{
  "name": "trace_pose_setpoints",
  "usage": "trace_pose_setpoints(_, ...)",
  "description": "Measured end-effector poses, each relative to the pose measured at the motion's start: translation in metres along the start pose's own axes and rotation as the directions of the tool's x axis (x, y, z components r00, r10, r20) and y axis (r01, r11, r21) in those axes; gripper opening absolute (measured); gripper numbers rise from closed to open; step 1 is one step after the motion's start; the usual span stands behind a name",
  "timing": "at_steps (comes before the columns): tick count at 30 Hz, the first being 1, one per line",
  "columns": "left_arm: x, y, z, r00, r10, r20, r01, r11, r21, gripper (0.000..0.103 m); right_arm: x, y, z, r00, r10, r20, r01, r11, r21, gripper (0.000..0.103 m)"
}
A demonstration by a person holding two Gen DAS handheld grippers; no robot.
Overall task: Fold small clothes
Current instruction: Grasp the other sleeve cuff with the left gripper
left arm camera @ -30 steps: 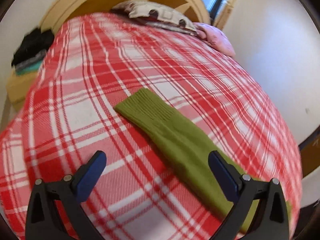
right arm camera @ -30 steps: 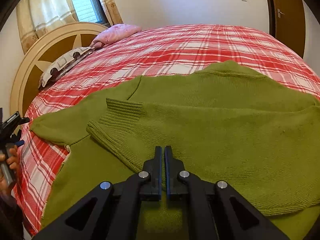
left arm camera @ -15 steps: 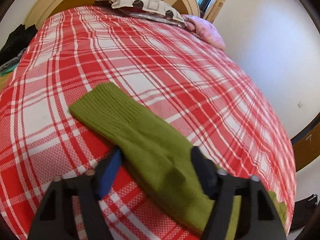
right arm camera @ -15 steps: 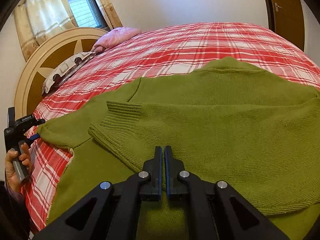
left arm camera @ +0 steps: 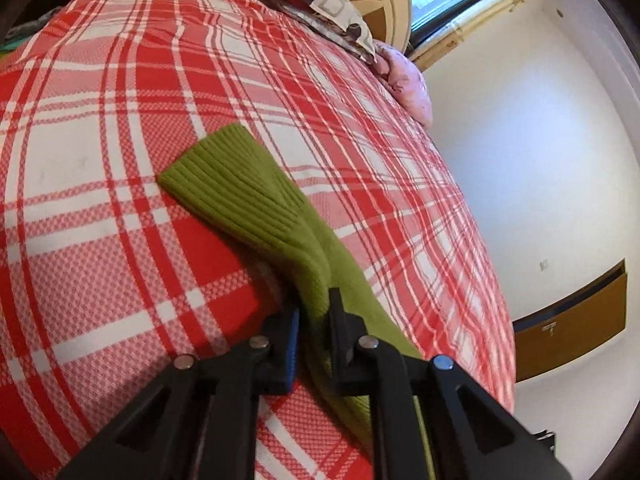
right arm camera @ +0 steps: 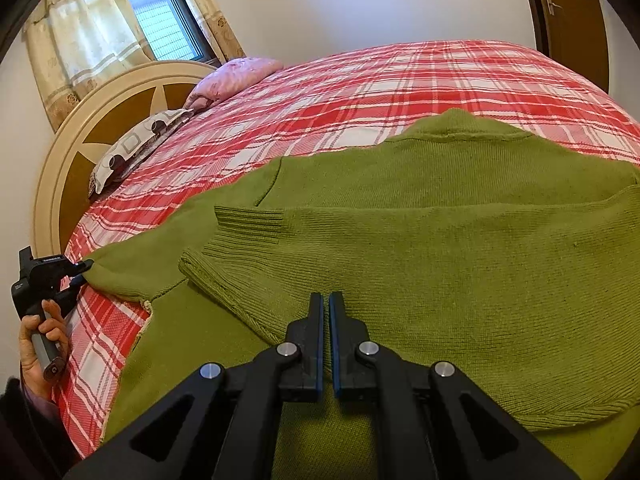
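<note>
A green knit sweater (right arm camera: 460,248) lies on the red plaid bed (right arm camera: 360,92). One sleeve is folded across its body, the ribbed cuff (right arm camera: 248,220) near the middle. The other sleeve (left arm camera: 256,200) stretches out to the left over the bedspread. My left gripper (left arm camera: 314,304) is shut on this sleeve behind its ribbed cuff; it also shows in the right wrist view (right arm camera: 76,272) at the sleeve's end. My right gripper (right arm camera: 326,304) is shut, empty, and hovers over the sweater's near part.
A round wooden headboard (right arm camera: 120,120) with a patterned pillow (right arm camera: 136,148) and a pink pillow (right arm camera: 236,76) stands at the bed's far left. A window (right arm camera: 160,24) with curtains is behind it. A wooden door (right arm camera: 572,16) is at the right.
My left gripper has moved forward over the outstretched sleeve and closed on it. My right gripper has stayed shut and nearly still.
</note>
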State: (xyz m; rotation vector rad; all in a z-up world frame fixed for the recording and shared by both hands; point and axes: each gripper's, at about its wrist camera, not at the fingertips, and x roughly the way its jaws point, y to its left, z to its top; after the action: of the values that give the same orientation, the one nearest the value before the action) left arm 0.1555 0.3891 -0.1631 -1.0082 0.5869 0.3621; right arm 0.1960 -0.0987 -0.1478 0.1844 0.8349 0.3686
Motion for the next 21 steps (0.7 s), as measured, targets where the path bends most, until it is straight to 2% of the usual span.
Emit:
trace_pose_setpoints(2, -0.001, 0.001, 0.002, 1.0, -0.013, 0.0, 0.013, 1.0, -0.022, 0.021, 0.0, 0.0, 0.0, 1.0, 0.0, 0.0, 0.0, 1.0, 0.0, 0.003)
trace_pose_setpoints(5, 0.003, -0.001, 0.007, 1.0, -0.012, -0.007, 0.012, 0.999, -0.045, 0.033, 0.0, 0.0, 0.0, 1.0, 0.0, 0.0, 0.0, 1.0, 0.0, 0.003)
trace_pose_setpoints(7, 0.006, -0.005, 0.009, 1.0, -0.006, -0.015, 0.005, 0.999, -0.054, 0.046, 0.0, 0.0, 0.0, 1.0, -0.002, 0.0, 0.002, 1.0, -0.001, 0.003)
trace_pose_setpoints(9, 0.006, -0.012, 0.009, 0.999, 0.031, 0.013, -0.03, 0.999, -0.042, 0.047, 0.0, 0.001, 0.0, 1.0, -0.006, 0.0, 0.006, 1.0, -0.004, 0.003)
trace_pose_setpoints(11, 0.012, -0.021, 0.008, 0.994, 0.103, 0.03, -0.104, 0.994, 0.015, 0.04, 0.0, 0.001, 0.0, 1.0, -0.012, 0.0, 0.012, 1.0, -0.009, 0.003)
trace_pose_setpoints(13, 0.018, -0.03, 0.004, 0.981, 0.188, 0.041, -0.191, 0.978, 0.08, 0.011, 0.0, 0.002, 0.0, 1.0, -0.018, -0.002, 0.018, 1.0, -0.013, 0.003)
trace_pose_setpoints(16, 0.019, -0.035, 0.001, 0.974, 0.22, 0.051, -0.225, 0.965, 0.137, 0.009, 0.0, 0.003, 0.001, 1.0, -0.023, -0.004, 0.023, 1.0, -0.017, 0.003)
trace_pose_setpoints(21, 0.005, -0.063, -0.01, 0.974, 0.206, 0.094, -0.224, 0.939, 0.262, 0.008, -0.017, -0.002, -0.001, 0.999, -0.033, 0.033, 0.031, 0.998, 0.05, 0.003)
